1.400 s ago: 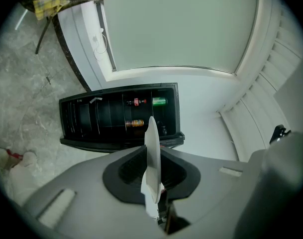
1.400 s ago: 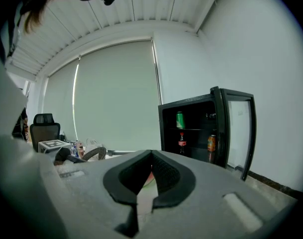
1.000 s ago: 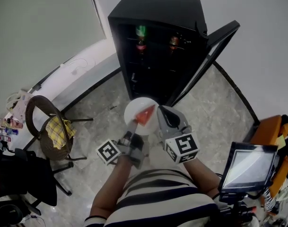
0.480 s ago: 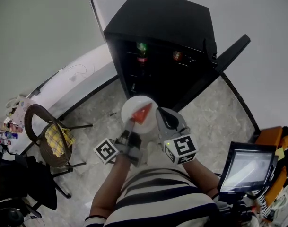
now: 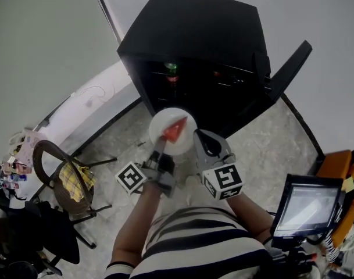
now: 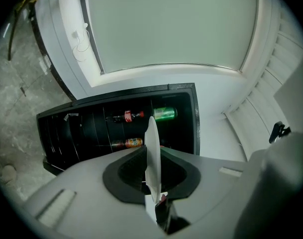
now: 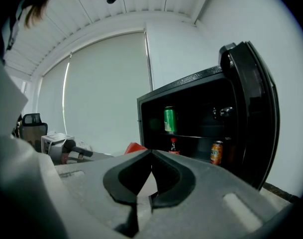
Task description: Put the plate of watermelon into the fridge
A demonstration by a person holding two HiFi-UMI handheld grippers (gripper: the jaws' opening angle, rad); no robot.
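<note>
fridge [image 5: 194, 45] nearer — plate [image 5: 161, 121] carried closer

Edge-on in the left hand-held gripper [image 6: 152, 152], the plate [image 6: 152, 131] hides nearly all its watermelon [image 5: 174, 131].

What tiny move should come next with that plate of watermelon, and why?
Probably ease the plate forward, kept level, toward the open fridge. The left gripper is clamped on its rim, the watermelon slice lies on top, and the plate hangs outside the fridge, in front of its shelves.
</note>
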